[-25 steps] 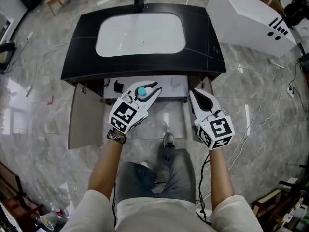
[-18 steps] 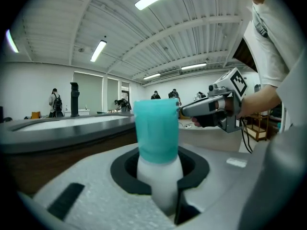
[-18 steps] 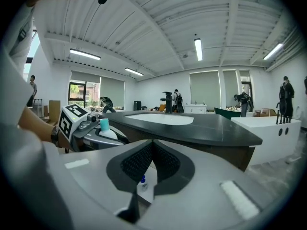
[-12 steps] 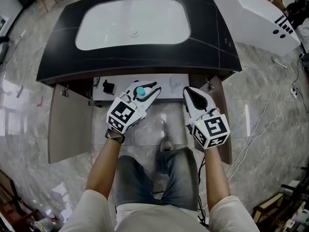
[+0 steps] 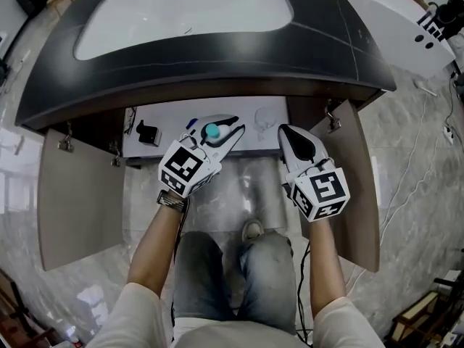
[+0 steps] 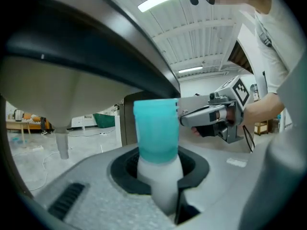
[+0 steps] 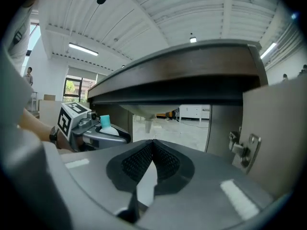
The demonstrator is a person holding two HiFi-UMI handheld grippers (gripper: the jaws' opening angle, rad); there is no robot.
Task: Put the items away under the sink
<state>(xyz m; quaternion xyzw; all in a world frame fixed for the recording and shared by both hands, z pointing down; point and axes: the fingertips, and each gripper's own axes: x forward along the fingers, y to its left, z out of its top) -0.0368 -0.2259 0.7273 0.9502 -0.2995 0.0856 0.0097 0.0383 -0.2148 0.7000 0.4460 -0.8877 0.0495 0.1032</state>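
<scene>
A white bottle with a teal cap [image 5: 211, 131] stands upright between the jaws of my left gripper [image 5: 226, 134], which is shut on its white body [image 6: 160, 181]. The left gripper is in front of the open cabinet under the black sink counter [image 5: 217, 64], just short of the white cabinet floor [image 5: 243, 145]. To its right my right gripper [image 5: 291, 135] is level with it, its ribbed pads [image 7: 144, 159] pressed together with nothing between them. In the right gripper view the left gripper [image 7: 93, 131] and the bottle's cap [image 7: 104, 120] show at the left.
Both cabinet doors stand open, the left door [image 5: 80, 187] and the right door [image 5: 355, 180] with its hinge [image 7: 242, 147]. A small black object [image 5: 148, 133] and a clear item [image 5: 264, 118] sit on the cabinet floor. The basin's underside and drain pipe [image 7: 148, 124] hang above.
Both grippers and my head have sunk toward the floor, so the counter looms larger and the cabinet opening is closer. The left gripper's hold on the bottle is unchanged.
</scene>
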